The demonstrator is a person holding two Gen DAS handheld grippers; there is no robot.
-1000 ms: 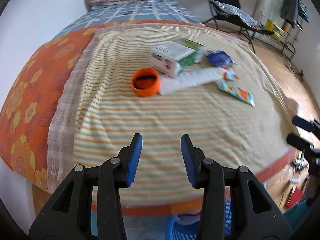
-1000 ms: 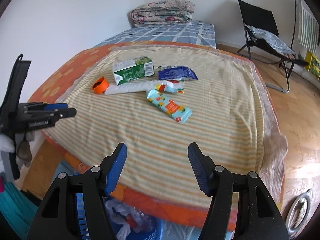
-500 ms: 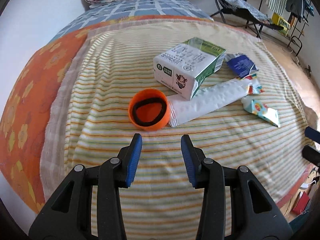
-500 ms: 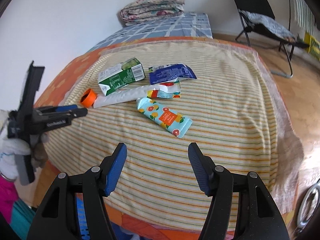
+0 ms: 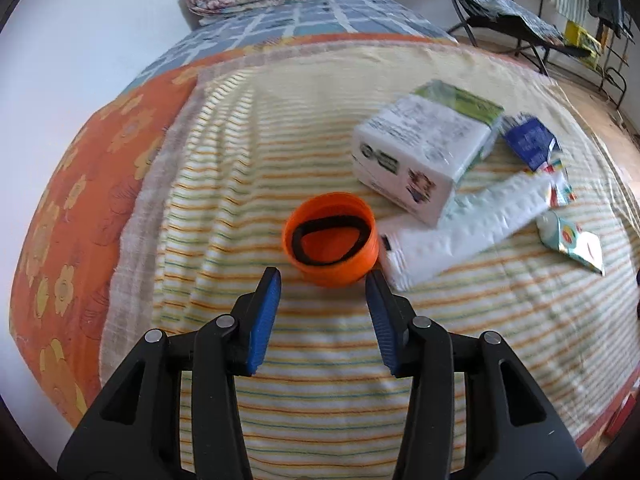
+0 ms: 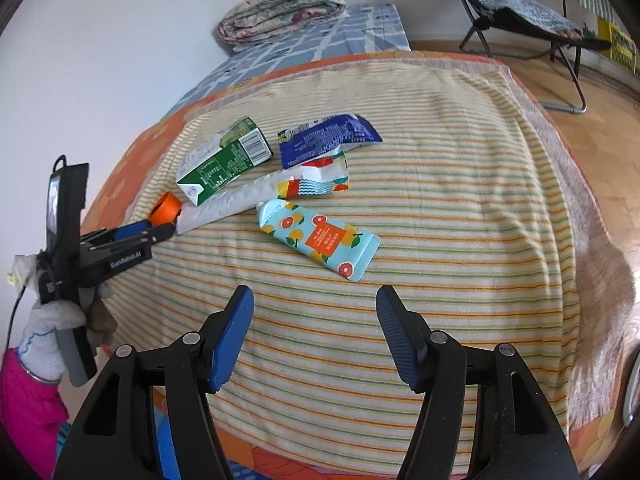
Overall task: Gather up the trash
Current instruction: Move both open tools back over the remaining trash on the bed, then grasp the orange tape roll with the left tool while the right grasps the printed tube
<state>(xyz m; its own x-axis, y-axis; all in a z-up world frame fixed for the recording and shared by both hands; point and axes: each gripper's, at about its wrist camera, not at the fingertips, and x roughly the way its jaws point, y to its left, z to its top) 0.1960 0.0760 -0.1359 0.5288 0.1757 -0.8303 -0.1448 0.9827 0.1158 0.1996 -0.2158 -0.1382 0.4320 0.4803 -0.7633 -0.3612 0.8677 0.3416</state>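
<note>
Bed w/ striped towel point(image 5: 320, 360): your left hand-held gripper point(image 5: 323, 280) spread wide, approaching orange cap point(image 5: 330, 238); next, straddle it & clamp. Right hand-held gripper point(image 6: 315, 300) released, idle.

My left hand-held gripper point(image 5: 323, 280) hangs low over the bed's left side, jaws parted. My right hand-held gripper point(image 6: 315, 300) hovers above the bed's near edge, jaws spread wide, gripping nothing.
</note>
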